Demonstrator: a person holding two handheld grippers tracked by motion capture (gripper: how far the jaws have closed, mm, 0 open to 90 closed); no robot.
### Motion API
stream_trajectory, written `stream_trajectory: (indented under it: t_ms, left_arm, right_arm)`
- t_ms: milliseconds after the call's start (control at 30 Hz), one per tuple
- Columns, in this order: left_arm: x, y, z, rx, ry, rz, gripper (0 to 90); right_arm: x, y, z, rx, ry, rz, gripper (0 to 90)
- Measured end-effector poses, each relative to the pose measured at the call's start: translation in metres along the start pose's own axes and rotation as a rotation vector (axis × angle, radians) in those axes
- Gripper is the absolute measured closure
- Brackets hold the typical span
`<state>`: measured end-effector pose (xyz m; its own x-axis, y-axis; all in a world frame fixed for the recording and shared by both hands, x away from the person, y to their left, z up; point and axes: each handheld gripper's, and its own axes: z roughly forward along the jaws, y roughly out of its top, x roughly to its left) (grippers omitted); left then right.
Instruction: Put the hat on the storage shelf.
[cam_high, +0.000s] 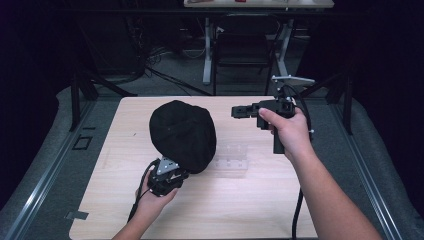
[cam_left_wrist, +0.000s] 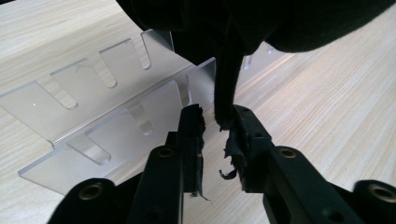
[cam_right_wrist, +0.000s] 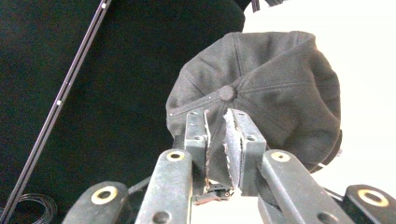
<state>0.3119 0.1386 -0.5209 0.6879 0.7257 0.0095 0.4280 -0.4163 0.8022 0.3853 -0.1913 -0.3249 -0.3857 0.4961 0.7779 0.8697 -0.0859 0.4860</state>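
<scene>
A black cap (cam_high: 182, 132) stands domed on the left middle of the wooden table (cam_high: 250, 210). My left gripper (cam_high: 169, 172) is at its near edge, low over the table. In the left gripper view the jaws (cam_left_wrist: 217, 116) are apart, and a hanging strip of the cap (cam_left_wrist: 261, 23) lies between them, brushing the right pad without being pinched. My right gripper (cam_high: 235, 111) is held above the table to the right of the cap, pointing at it and clear of it. Its jaws (cam_right_wrist: 218, 115) stand a narrow gap apart with nothing in them, the cap (cam_right_wrist: 261, 88) beyond.
A clear acrylic rack (cam_high: 230, 160) with slots lies flat just right of the cap and shows close in the left gripper view (cam_left_wrist: 93, 102). Beyond the table's far edge are a chair (cam_high: 242, 45), desk legs and floor cables. Dark curtains hang on both sides.
</scene>
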Motion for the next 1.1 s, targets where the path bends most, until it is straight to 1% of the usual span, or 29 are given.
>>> stream_trajectory:
  t_ms: [200,233,267,300,367,400,433,467,500,567,633,733,833,867,933,1000,1100]
  left_arm:
    - [0.003,-0.002,-0.004,-0.017,0.02,-0.003,62.0]
    - [0.003,-0.002,-0.005,-0.021,0.02,-0.009,59.9]
    - [0.004,-0.002,-0.006,-0.026,0.02,-0.013,55.5]
    - [0.005,-0.002,-0.006,-0.031,0.015,-0.017,55.5]
    - [0.006,-0.003,-0.007,-0.042,0.005,-0.025,50.8]
    - [0.006,-0.003,-0.008,-0.042,0.002,-0.026,50.0]
    - [0.006,-0.003,-0.009,-0.044,0.003,-0.025,50.0]
    - [0.004,-0.003,-0.01,-0.045,0.0,-0.045,49.4]
    - [0.005,-0.003,-0.011,-0.046,0.001,-0.041,49.0]
    - [0.005,-0.004,-0.014,-0.053,0.0,-0.05,48.5]
    - [0.006,-0.004,-0.016,-0.054,-0.003,-0.047,48.1]
    - [0.009,-0.005,-0.022,-0.055,-0.009,-0.055,48.1]
    - [0.013,-0.006,-0.029,-0.062,-0.006,-0.059,48.0]
    - [0.014,-0.007,-0.031,-0.063,-0.003,-0.062,48.1]
    - [0.016,-0.009,-0.035,-0.068,0.005,-0.069,48.0]
    - [0.018,-0.012,-0.04,-0.077,0.011,-0.073,47.2]
    - [0.021,-0.017,-0.045,-0.08,0.026,-0.079,45.7]
  right_arm:
    - [-0.001,0.0,-0.002,-0.01,-0.005,0.002,77.2]
    - [-0.001,0.0,-0.003,-0.013,-0.006,0.004,76.6]
    - [-0.001,0.0,-0.003,-0.014,-0.009,0.003,75.5]
    - [-0.001,0.0,-0.004,-0.015,-0.012,0.003,73.8]
    - [-0.001,0.0,-0.004,-0.02,-0.017,-0.002,71.4]
    - [-0.001,0.0,-0.005,-0.018,-0.03,-0.016,69.8]
    - [-0.001,0.0,-0.005,-0.018,-0.03,-0.016,69.8]
    - [-0.001,0.0,-0.005,-0.018,-0.037,-0.028,69.1]
    - [-0.001,-0.001,-0.006,-0.019,-0.048,-0.037,68.2]
    - [0.0,-0.002,-0.006,-0.024,-0.069,-0.053,67.6]
    - [-0.001,-0.003,-0.008,-0.018,-0.082,-0.065,67.5]
    - [0.0,-0.005,-0.01,-0.014,-0.108,-0.08,67.4]
    - [0.001,-0.007,-0.012,-0.022,-0.13,-0.097,66.9]
    - [0.002,-0.009,-0.014,-0.026,-0.141,-0.108,66.5]
    - [0.003,-0.011,-0.016,-0.033,-0.178,-0.131,65.3]
    - [0.004,-0.015,-0.018,-0.047,-0.226,-0.169,62.9]
    - [0.006,-0.021,-0.021,-0.057,-0.296,-0.231,59.2]
